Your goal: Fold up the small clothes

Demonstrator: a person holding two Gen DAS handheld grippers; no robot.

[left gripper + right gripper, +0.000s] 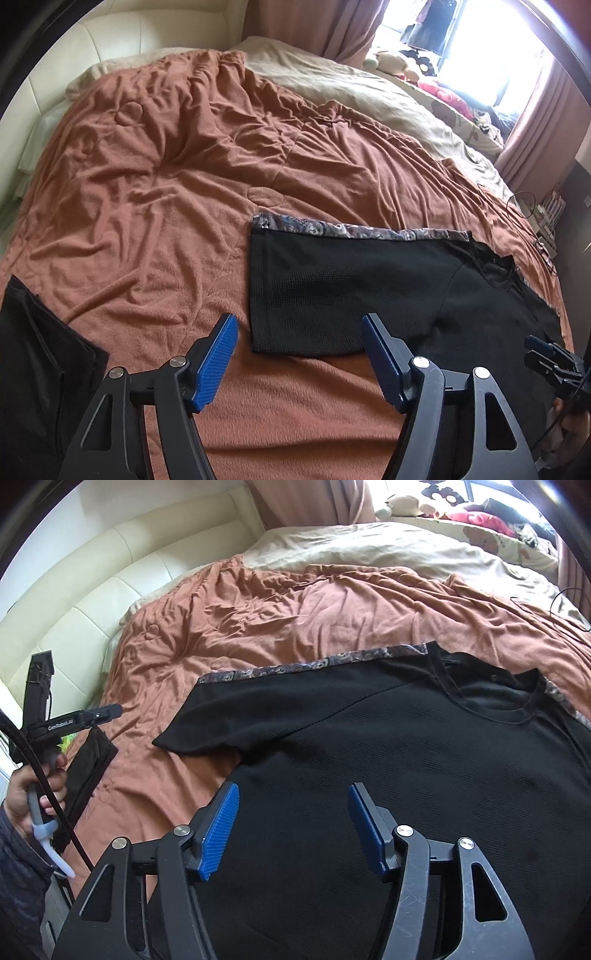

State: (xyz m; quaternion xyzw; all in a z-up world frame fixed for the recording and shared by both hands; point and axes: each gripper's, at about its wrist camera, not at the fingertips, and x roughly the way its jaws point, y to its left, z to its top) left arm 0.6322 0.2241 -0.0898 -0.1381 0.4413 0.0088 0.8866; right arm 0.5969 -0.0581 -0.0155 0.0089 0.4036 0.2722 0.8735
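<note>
Hovering with blue pads spread wide, the left hand-held gripper [299,354] and right hand-held gripper [293,825] grip nothing above the black T-shirt [369,760], which lies flat on the rust-brown blanket [166,177] covering the bed, cream headboard [110,590] beyond.

Rumpled rust-brown blanket [166,177], beige duvet [369,92], cream padded headboard [122,565], pink curtains [347,26]
</note>
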